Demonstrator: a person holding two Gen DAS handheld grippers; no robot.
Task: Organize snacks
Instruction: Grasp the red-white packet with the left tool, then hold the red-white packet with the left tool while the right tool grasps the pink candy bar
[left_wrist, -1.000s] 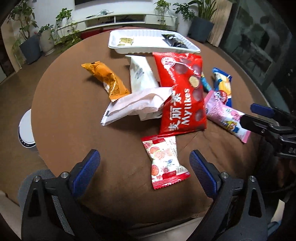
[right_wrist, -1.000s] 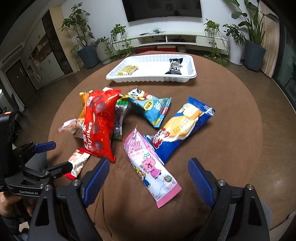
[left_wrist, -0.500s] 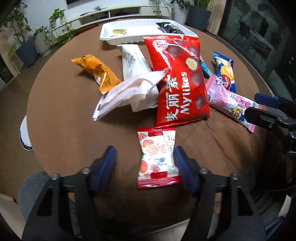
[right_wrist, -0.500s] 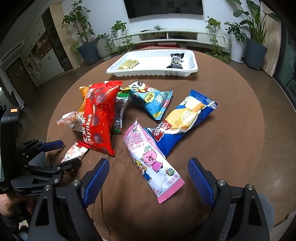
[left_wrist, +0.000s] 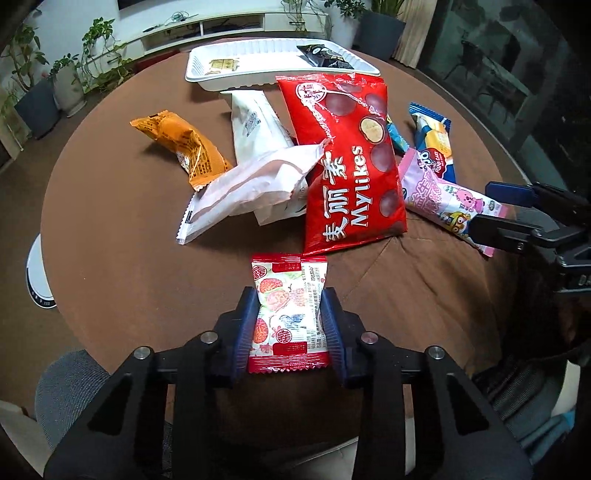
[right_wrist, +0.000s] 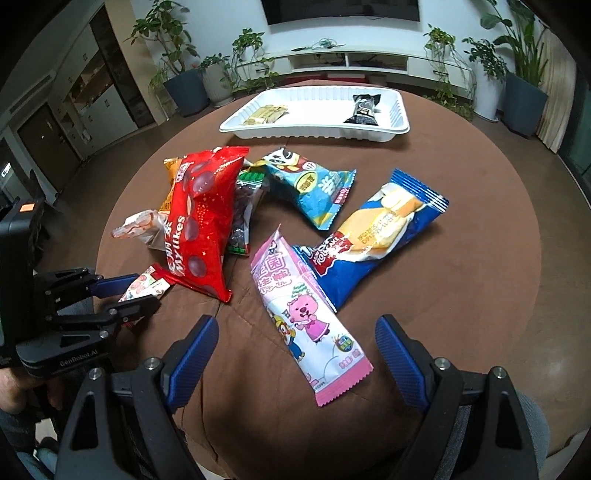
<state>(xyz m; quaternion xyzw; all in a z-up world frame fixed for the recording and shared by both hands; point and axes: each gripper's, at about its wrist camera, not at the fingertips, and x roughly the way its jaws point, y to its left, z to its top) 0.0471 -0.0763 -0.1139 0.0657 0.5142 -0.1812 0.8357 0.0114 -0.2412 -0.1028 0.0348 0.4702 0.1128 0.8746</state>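
Snacks lay all over a round brown table (left_wrist: 122, 236), and the big red Mylikes bag (left_wrist: 351, 166) sat in the middle of them. Just in front of the red bag lay a small red and white snack pack (left_wrist: 290, 314). The left gripper (left_wrist: 290, 325) had the little pack between its two blue pads, and its jaws were closing on it, with the pads right against the sides of the pack. To the left of the red bag were a pale pink and white packet (left_wrist: 251, 188), a white packet (left_wrist: 255, 125) and an orange packet (left_wrist: 181, 144). The pale packet's corner touched the red bag. To the right of the red bag lay a long pink packet with cartoon animals (right_wrist: 306, 314), and beside that a blue packet with a yellow cake picture (right_wrist: 380, 236). A light blue packet with a panda on it (right_wrist: 314, 188) lay behind those, also to the right of the red bag. The right gripper (right_wrist: 295, 354) hung above the near end of the pink packet with its jaws wide apart, holding nothing. Far behind the red bag stood a white plastic tray (right_wrist: 314, 129). Inside the tray were a small yellow snack (right_wrist: 266, 112) on the left and a black snack (right_wrist: 364, 109) on the right.
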